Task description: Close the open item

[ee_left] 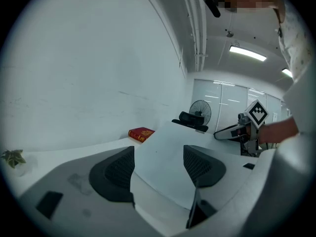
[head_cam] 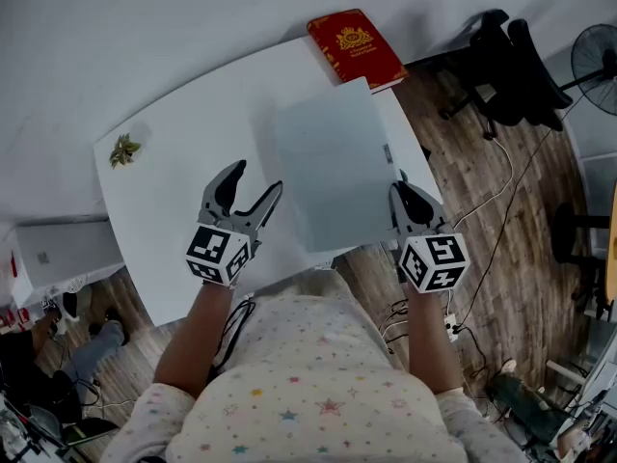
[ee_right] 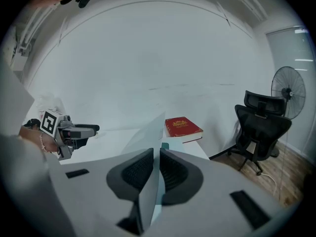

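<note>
While the right gripper pinches the near right edge of the pale grey-blue flat cover, tilted up over the white table at centre frame, the left gripper hovers just left of it, jaws wide and empty. I'd judge the closing half done. Next, the cover needs lowering flat, then letting go.

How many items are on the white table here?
3: a red book at the far edge, a pale folder in the middle, its cover pinched by the right hand-held gripper, and a small plant near the left corner. The raised cover may hide more.
</note>
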A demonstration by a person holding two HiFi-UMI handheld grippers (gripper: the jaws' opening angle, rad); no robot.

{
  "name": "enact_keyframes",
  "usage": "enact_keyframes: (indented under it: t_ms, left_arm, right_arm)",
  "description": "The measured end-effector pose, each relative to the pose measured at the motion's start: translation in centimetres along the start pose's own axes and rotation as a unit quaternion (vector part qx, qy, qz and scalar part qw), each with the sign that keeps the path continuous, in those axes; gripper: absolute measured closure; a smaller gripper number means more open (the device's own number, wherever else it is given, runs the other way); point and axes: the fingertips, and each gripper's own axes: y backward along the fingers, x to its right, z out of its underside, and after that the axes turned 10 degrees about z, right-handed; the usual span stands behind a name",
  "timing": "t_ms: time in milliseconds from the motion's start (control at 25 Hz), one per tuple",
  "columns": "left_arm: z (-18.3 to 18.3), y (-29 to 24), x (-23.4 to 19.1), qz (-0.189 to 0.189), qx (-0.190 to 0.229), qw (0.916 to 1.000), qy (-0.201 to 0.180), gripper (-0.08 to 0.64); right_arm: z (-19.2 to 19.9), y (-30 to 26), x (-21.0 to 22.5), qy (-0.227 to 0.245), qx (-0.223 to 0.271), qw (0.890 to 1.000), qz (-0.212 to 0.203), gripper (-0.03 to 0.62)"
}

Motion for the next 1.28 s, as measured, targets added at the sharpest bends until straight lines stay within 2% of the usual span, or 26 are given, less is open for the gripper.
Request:
enact_keyframes:
  t_ms: [200, 680, 960, 1280]
  left_arm:
    - [2.2, -1.4, 0.8, 0.029, -0.030, 0.9991, 0.006, 0.272]
    - [6.2, -3.4, 1.7, 0.063, -0.080, 0.9944, 0.028, 0.272]
    - [9.3, -5.0, 3.5, 0.102, -0.126, 0.9858, 0.042, 0.272]
    - [11.4, -5.9, 4.1, 0.116, -0.151, 0.9802, 0.057, 0.272]
  right_arm:
    - [0.6, -0.6, 0.9, -0.004, -0.008, 1.000, 0.009, 0.551]
    - [2.6, -2.0, 2.9, -0.008, -0.028, 0.999, 0.036, 0.548]
    - [3.7, -2.8, 3.9, -0.008, -0.040, 0.998, 0.050, 0.545]
    - [4.5, -3.1, 4.5, -0.005, -0.051, 0.997, 0.057, 0.545]
